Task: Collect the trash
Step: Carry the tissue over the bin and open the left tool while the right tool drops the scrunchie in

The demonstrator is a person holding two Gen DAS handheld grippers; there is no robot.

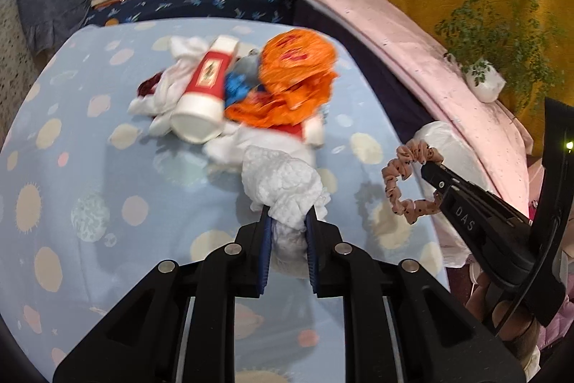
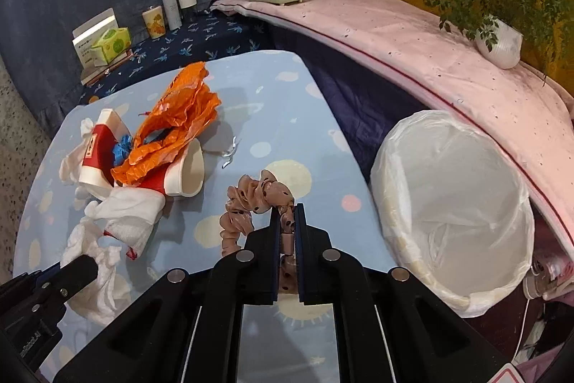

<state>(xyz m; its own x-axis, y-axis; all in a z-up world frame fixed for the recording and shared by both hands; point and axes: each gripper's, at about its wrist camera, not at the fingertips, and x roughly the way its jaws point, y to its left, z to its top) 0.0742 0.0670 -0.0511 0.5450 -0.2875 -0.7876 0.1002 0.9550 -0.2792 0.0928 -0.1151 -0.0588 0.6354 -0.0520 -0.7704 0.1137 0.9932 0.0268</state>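
Left gripper (image 1: 288, 218) jaws on crumpled tissue (image 1: 283, 182), right gripper (image 2: 287, 210) jaws on scrunchie (image 2: 258, 200)

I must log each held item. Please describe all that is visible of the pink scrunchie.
The pink scrunchie is a gathered fabric ring, dusty pink with small dark dots. It looks soft and ruffled. The right gripper is shut on one part of the ring, and the rest hangs free above the light blue tablecloth, beside the white-lined bin.
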